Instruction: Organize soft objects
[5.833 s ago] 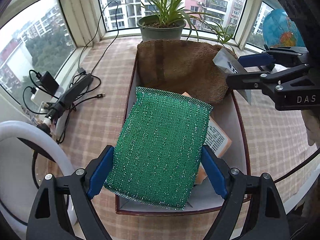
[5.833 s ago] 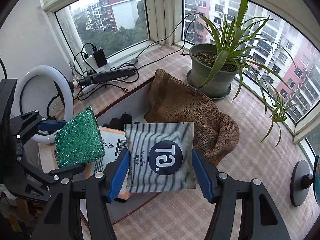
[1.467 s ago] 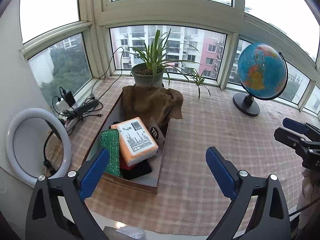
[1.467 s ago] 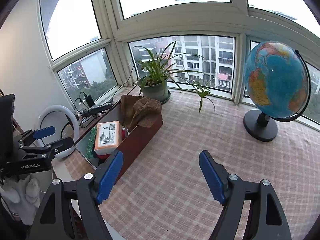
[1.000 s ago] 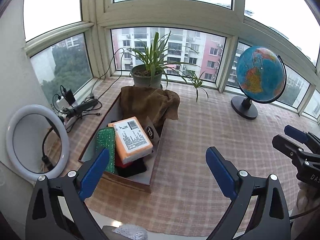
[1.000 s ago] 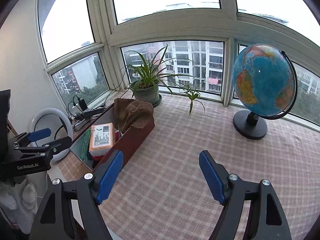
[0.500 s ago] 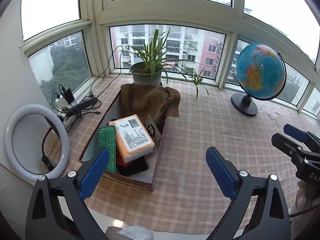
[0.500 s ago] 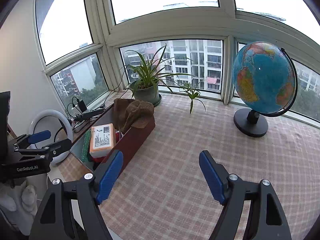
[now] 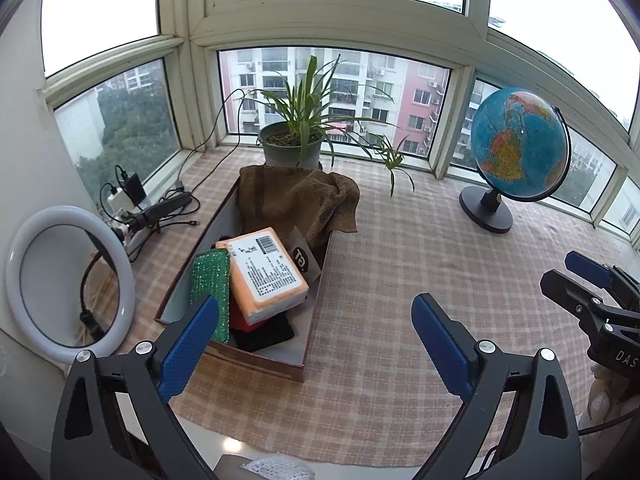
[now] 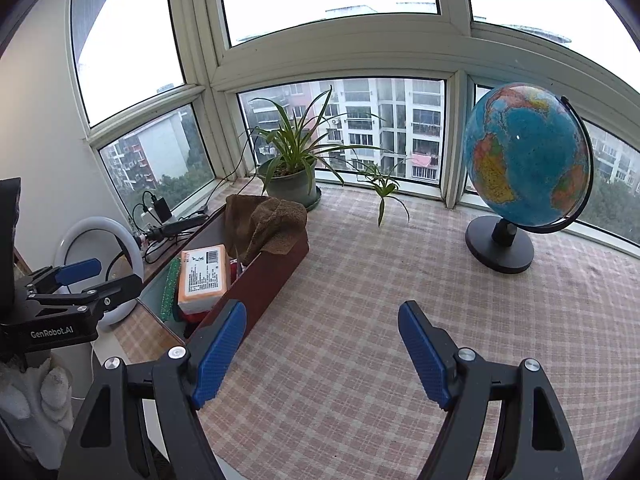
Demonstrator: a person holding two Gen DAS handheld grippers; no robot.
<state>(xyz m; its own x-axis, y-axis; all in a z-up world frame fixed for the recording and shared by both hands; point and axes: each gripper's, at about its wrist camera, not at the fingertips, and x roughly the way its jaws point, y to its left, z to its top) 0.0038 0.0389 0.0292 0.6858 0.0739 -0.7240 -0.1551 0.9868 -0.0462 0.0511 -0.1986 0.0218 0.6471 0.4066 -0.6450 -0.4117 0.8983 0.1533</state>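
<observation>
A dark red box (image 9: 306, 344) (image 10: 276, 276) on the checked cloth holds a brown towel (image 9: 298, 200) (image 10: 266, 224), an orange packet with a white label (image 9: 266, 274) (image 10: 204, 276), a green scouring pad (image 9: 210, 286) (image 10: 170, 290), a grey sachet (image 9: 304, 260), and red and black cloth underneath (image 9: 264, 330). My left gripper (image 9: 316, 350) is open and empty, held back above the table's near edge. My right gripper (image 10: 322, 354) is open and empty, right of the box. Each gripper shows in the other's view (image 9: 592, 296) (image 10: 80, 284).
A potted plant (image 9: 294, 144) (image 10: 290, 184) stands behind the box. A globe (image 9: 516, 148) (image 10: 524, 160) stands at the back right. A ring light (image 9: 68, 280) (image 10: 96, 256), a power strip and cables (image 9: 156, 210) lie at the left by the window.
Since 5.8 s ago both grippers let go of the green pad and the grey sachet, which now lie in the box, and drew back. In the last second little has moved.
</observation>
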